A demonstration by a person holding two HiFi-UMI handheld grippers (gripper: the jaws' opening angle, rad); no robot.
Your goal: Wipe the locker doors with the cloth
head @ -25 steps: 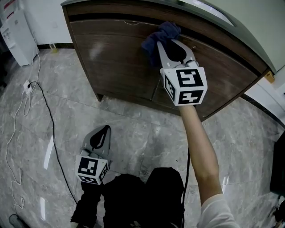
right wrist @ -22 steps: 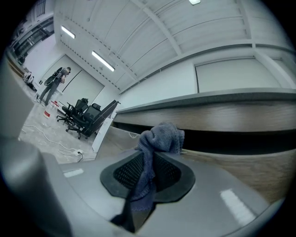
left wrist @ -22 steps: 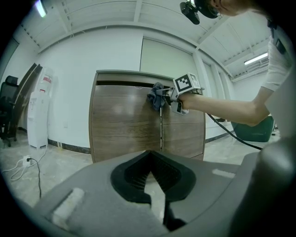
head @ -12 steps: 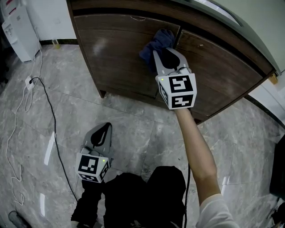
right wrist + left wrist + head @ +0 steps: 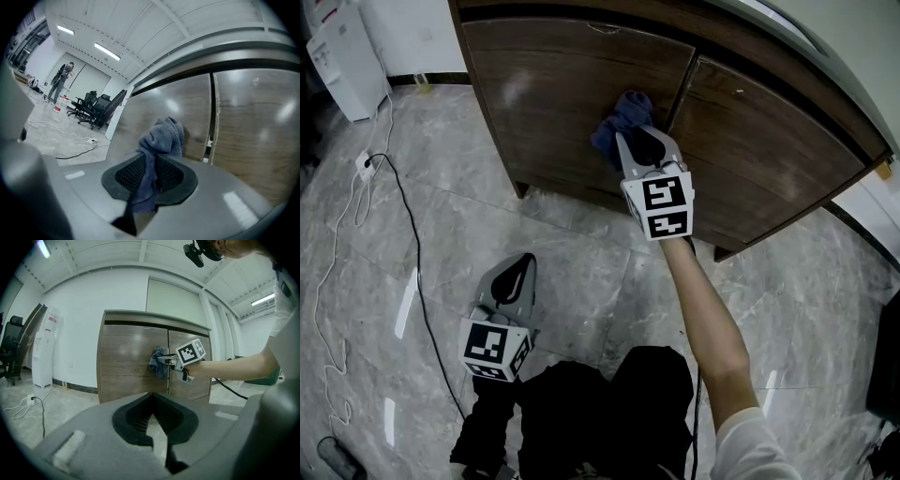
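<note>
Cloth [image 5: 623, 117]: a dark blue-grey rag of looped, towel-like weave, bunched into a soft lump. It is pressed against the left locker door [image 5: 562, 94], just left of the vertical seam where that door meets the right locker door [image 5: 769, 159], and about halfway down the seam. One end of it trails back as a narrow tail between the fingers of the right gripper [image 5: 637, 142]. In the right gripper view those fingers are closed on that tail, standing partly apart with the fabric filling the gap between the ribbed pads, while the bunched head of the cloth spills out past the tips onto the wood. Both doors are brown wood grain with a faint sheen and pale reflected highlights.

The right arm is stretched out nearly straight towards the seam, its forearm [image 5: 703, 309] bare. The gripper points at the door roughly level, and its marker cube faces up at the head camera.

The left gripper [image 5: 521, 274] hangs low and well back from the seam, out over the grey marble floor [image 5: 609, 281] and close to the person's body. It is aimed towards the locker with a slight downward tilt. Its fingers meet at the tips and grip nothing, as the left gripper view shows. A black cable [image 5: 403, 225] snakes across the floor far to the left of the seam.
</note>
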